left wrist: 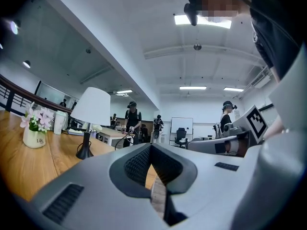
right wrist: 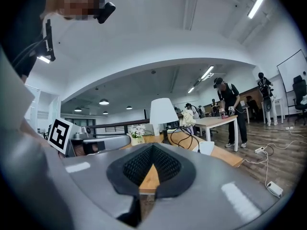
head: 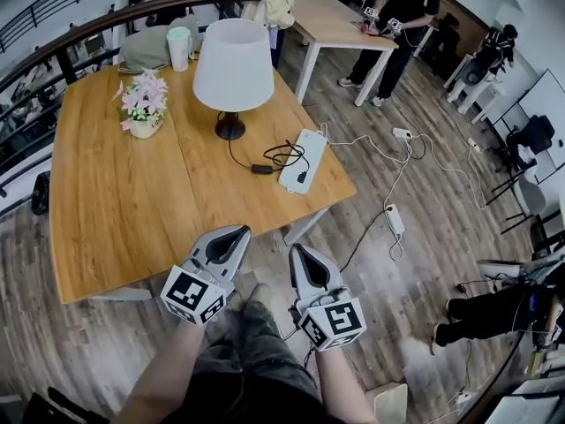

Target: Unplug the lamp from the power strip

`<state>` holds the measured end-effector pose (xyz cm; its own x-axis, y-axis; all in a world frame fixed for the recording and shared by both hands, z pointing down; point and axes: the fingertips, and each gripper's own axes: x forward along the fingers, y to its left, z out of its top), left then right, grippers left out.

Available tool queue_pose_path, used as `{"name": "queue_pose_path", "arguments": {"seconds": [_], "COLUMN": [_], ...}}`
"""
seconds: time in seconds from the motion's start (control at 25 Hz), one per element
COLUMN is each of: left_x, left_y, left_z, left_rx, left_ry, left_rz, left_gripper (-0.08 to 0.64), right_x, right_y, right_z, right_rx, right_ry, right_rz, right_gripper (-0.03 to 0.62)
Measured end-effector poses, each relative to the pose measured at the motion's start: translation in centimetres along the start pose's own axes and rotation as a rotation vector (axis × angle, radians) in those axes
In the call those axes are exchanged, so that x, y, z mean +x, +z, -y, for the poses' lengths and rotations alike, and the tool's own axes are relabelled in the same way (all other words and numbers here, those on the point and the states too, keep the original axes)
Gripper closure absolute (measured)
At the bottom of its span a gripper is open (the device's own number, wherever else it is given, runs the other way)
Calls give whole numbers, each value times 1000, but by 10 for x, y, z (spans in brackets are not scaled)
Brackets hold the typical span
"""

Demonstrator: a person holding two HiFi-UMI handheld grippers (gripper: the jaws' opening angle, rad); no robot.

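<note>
The lamp [head: 233, 67] with a white shade and black base stands on the wooden table [head: 115, 201]. Its black cord [head: 282, 155] loops across to a white power strip [head: 305, 153] near the table's right edge, where a black plug [head: 302, 177] sits in a socket. Both grippers hang off the table's near edge, above the person's legs. My left gripper [head: 237, 231] and right gripper [head: 296, 250] are both shut and hold nothing. The lamp [left wrist: 92, 107] shows far ahead in the left gripper view, and the lamp [right wrist: 163, 111] and strip [right wrist: 207, 147] in the right gripper view.
A pot of pink flowers [head: 144, 106], a pale cup [head: 179, 48] and a grey bag [head: 148, 46] sit at the table's far left. More power strips and cables lie on the floor [head: 395, 220]. People stand by a second table [head: 331, 20]. A railing [head: 53, 56] runs behind.
</note>
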<state>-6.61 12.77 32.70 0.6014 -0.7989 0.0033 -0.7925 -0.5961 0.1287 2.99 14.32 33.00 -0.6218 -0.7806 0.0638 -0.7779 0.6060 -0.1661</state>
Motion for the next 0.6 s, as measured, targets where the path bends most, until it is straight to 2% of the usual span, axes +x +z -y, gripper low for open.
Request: {"name": "queue_pose_path", "arguments": {"seconds": [0.32, 0.6], "left_x": [53, 99], "left_y": [-17, -32], "left_z": [-21, -33], "left_rx": [-27, -6], "left_ry": [-9, -62], "left_rz": [-30, -73], "left_gripper": [563, 563], "right_x": [38, 72], "right_y": [-14, -27], "right_z": [41, 79], "right_rx": [9, 25], "right_ry": [12, -17], "right_rz": [-64, -99], "right_gripper": [584, 584]}}
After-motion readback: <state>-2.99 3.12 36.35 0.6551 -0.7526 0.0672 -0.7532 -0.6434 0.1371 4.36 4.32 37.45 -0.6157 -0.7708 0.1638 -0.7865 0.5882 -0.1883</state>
